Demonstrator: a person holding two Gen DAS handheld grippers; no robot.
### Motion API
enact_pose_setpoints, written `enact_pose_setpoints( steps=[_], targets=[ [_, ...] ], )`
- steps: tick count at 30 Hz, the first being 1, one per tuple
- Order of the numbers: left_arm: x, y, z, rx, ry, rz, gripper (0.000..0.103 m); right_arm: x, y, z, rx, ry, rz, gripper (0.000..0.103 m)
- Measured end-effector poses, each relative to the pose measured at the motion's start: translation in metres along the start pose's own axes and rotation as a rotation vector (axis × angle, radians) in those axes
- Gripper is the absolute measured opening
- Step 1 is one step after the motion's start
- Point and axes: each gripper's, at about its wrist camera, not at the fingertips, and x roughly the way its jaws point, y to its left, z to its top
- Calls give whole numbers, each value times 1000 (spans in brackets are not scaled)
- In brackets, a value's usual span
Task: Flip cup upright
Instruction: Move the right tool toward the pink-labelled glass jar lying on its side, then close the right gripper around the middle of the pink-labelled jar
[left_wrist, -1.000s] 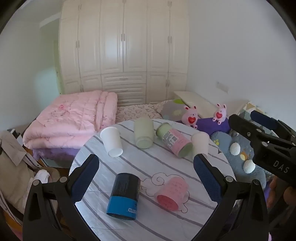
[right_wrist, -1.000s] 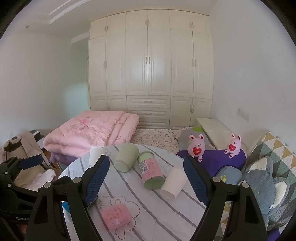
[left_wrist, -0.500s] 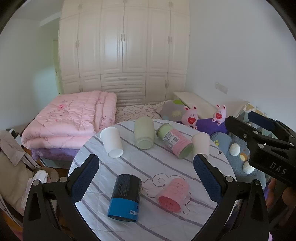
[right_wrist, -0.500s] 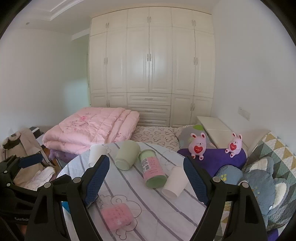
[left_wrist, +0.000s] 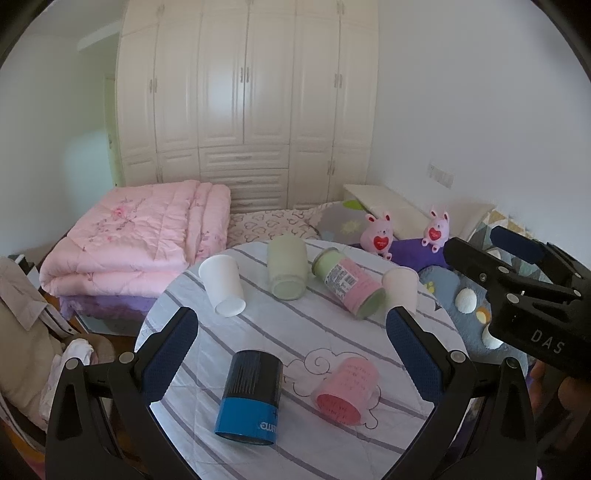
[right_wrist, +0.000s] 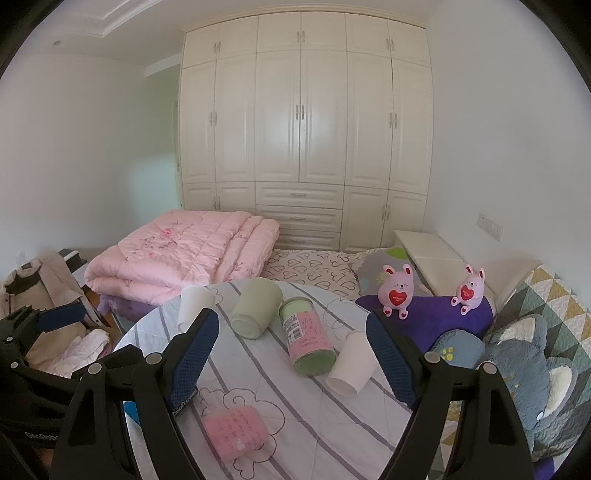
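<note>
Only the left view shows the black-blue cup (left_wrist: 251, 398) whole, on its side, mouth toward the camera. Left gripper (left_wrist: 291, 343) and right gripper (right_wrist: 291, 350) both gape, empty.

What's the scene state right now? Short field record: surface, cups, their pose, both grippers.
surface: round table with striped cloth
cups: six, all lying on their sides
near: black and blue cup, pink cup
far: white cup, pale green cup, pink-labelled green cup, second white cup
left gripper: open, empty, above the table
right gripper: open, empty, above the table
upright cups: none
</note>
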Motion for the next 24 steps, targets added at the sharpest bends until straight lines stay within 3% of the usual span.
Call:
enact_pose_setpoints(
  steps=[10, 24],
  targets=[
    [1, 2, 4, 2, -7, -7, 103, 5, -1, -2, 3, 9, -6, 83],
    [25, 11, 3, -2, 46, 13, 103, 31, -9, -4, 16, 60, -6, 83]
  ],
)
